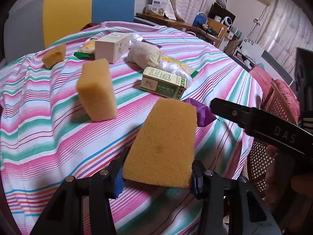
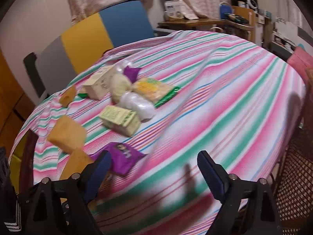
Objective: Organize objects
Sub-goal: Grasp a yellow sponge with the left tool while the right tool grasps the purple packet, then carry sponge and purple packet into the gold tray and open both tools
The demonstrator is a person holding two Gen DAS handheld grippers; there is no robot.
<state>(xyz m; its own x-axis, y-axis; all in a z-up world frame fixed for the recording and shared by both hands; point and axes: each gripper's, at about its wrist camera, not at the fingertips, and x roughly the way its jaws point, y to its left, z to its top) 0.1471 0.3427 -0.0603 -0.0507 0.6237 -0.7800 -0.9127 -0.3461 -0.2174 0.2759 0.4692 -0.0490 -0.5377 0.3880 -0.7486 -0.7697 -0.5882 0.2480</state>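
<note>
Over on the far left of the striped pink-and-green tablecloth [image 1: 39, 101], a small torn orange sponge chunk [image 1: 54, 55] sits alone, and a thick orange sponge block [image 1: 96, 90] stands on end nearer in. Neither looks sorted yet. Centre stage, the left gripper [image 1: 157, 178] has its blue pads pressed on both sides of a flat orange rectangular sponge [image 1: 164, 145], jaws narrowed onto it, its far end pointing out over the cloth. Behind it lies the jumble: a cream cardboard box [image 1: 111, 48], a rolled beige cloth bundle [image 1: 143, 55], a green-printed carton [image 1: 163, 83] and a clear plastic packet [image 1: 176, 69], all touching or just beside one another. To the right, a purple foil pouch [image 2: 121, 156] lies flat, with the right gripper [image 2: 152, 168] hovering wide and empty, its left finger just over the pouch's edge. My read: early days, with one sponge in hand and everything else left to group.
</note>
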